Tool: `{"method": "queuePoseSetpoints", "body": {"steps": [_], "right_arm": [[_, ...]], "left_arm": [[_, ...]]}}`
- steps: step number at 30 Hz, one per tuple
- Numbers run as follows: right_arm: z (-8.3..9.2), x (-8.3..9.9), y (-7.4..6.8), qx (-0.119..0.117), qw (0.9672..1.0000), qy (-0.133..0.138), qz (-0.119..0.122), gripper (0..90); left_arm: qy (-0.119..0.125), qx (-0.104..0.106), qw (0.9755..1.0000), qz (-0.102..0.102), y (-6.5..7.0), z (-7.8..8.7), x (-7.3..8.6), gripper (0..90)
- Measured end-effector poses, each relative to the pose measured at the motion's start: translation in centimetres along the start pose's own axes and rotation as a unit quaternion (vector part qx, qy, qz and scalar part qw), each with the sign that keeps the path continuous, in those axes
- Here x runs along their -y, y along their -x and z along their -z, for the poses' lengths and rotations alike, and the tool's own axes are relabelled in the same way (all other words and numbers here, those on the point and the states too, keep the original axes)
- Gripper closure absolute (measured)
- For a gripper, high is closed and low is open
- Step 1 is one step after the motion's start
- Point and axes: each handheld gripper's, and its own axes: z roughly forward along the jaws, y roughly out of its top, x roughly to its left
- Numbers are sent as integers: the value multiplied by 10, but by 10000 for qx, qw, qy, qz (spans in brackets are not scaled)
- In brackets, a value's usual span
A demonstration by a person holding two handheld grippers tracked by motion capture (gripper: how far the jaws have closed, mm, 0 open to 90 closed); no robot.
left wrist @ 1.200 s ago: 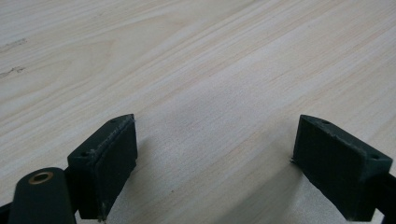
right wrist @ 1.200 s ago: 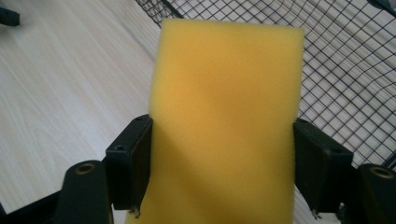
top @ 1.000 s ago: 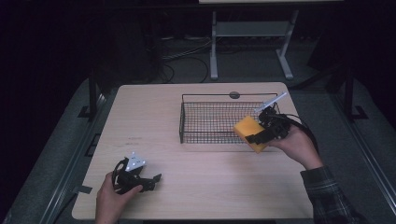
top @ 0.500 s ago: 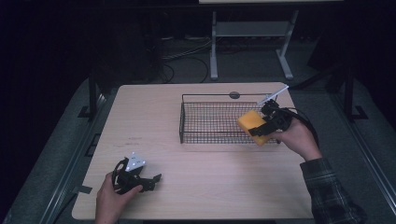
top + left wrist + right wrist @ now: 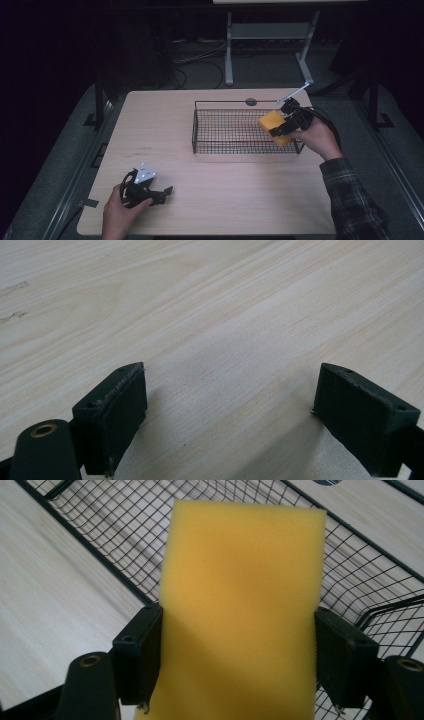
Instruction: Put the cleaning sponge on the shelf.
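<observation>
A yellow sponge point(image 5: 273, 126) hangs over the right end of the black wire basket point(image 5: 220, 131), with my right gripper point(image 5: 280, 131) shut on it. In the right gripper view the sponge point(image 5: 240, 605) fills the gap between both pads, and the basket point(image 5: 100, 525) lies beneath it. Near the table's front left edge my left gripper point(image 5: 162, 192) rests in a hand, open and pointing right. The left gripper view has its jaws wide apart over bare wood, the gripper point(image 5: 230, 410) holding nothing.
The light wooden table point(image 5: 150, 125) has a dark round grommet point(image 5: 251, 102) behind the basket. A white stand point(image 5: 270, 35) and cables lie on the dark floor beyond the table. A plaid sleeve point(image 5: 350, 200) comes in at the bottom right.
My right gripper has carried the sponge a little left and farther back, over the basket's right end. The left gripper has stayed in place.
</observation>
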Motion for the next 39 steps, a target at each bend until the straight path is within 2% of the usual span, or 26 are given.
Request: {"method": "queuePoseSetpoints", "body": {"steps": [14,26,39], "right_arm": [[-9,-8,20,155,9996,-59,-244,285],[-29,-9,39,244,9982,-161,-531,282],[-48,-6,43,185,9976,-254,-610,278]], "left_arm": [[0,1,10000,5,0,0,0,128],[-1,2,10000,3,0,0,0,128],[-1,2,10000,4,0,0,0,128]]}}
